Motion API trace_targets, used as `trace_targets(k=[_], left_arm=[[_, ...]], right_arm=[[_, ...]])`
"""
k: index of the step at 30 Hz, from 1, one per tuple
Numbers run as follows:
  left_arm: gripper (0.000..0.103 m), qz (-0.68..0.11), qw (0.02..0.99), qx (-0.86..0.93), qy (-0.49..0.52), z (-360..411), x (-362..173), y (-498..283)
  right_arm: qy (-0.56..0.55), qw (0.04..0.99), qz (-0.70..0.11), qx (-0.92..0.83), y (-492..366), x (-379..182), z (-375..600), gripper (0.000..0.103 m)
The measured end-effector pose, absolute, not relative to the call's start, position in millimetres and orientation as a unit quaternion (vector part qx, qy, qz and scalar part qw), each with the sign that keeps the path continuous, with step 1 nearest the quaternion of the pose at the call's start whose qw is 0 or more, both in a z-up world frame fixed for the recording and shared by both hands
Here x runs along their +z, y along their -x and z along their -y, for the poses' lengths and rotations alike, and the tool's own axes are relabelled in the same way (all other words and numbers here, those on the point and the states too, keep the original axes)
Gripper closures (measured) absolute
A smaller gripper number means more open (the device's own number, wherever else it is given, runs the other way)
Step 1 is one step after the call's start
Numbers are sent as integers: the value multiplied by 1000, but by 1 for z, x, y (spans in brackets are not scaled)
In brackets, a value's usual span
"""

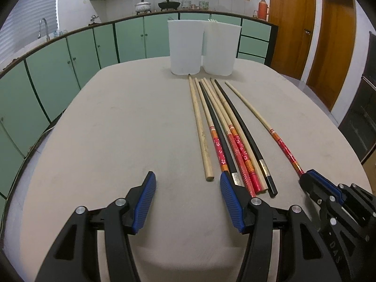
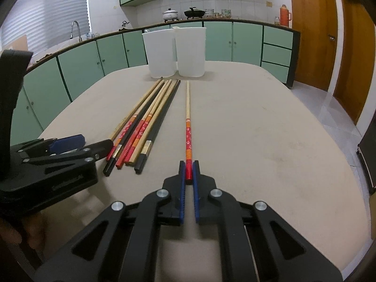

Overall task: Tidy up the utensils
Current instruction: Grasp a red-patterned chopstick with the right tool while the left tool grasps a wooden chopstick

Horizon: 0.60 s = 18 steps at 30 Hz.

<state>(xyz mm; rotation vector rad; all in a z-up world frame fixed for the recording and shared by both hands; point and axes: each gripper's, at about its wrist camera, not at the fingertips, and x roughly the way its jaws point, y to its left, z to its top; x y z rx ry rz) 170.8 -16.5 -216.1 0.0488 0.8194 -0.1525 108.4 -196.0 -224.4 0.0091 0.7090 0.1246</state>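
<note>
My right gripper [image 2: 188, 169] has its blue pads pinched tight on the red end of a lone red-patterned chopstick [image 2: 188, 127], which lies on the table [image 2: 270, 129] and runs up the middle of the right wrist frame toward two white containers [image 2: 175, 51] at top centre. My left gripper [image 1: 188, 188] stands about half open over bare tabletop at the bottom of the left wrist frame, holding nothing. Its right pad sits just beside the near ends of the bundle of chopsticks [image 1: 221, 127], plain wood, black and red-patterned, lying right of centre.
</note>
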Motion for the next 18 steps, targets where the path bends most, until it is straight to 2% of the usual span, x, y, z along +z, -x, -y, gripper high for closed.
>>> trace_targets(k=[4, 11, 13, 15, 16, 18], left_arm=[[51, -400, 913, -76, -23, 18, -217, -172], [64, -405, 910, -84, -12, 21, -216, -180], [72, -406, 910, -84, -9, 21, -215, -182], [90, -406, 910, -84, -5, 21, -215, -183], [95, -408, 909, -88, -2, 21, -215, -184], [96, -409, 908, -90, 0, 23, -215, -185]], right_arm=[[-10, 935, -347, 64, -110, -226, 197, 98], [-35, 932, -353, 71, -113, -227, 202, 97], [-41, 931, -355, 75, -114, -227, 204, 97], [-42, 930, -356, 77, -115, -227, 205, 97], [-42, 930, -356, 77, -115, -227, 204, 98], [-41, 929, -359, 79, -115, -226, 204, 98]])
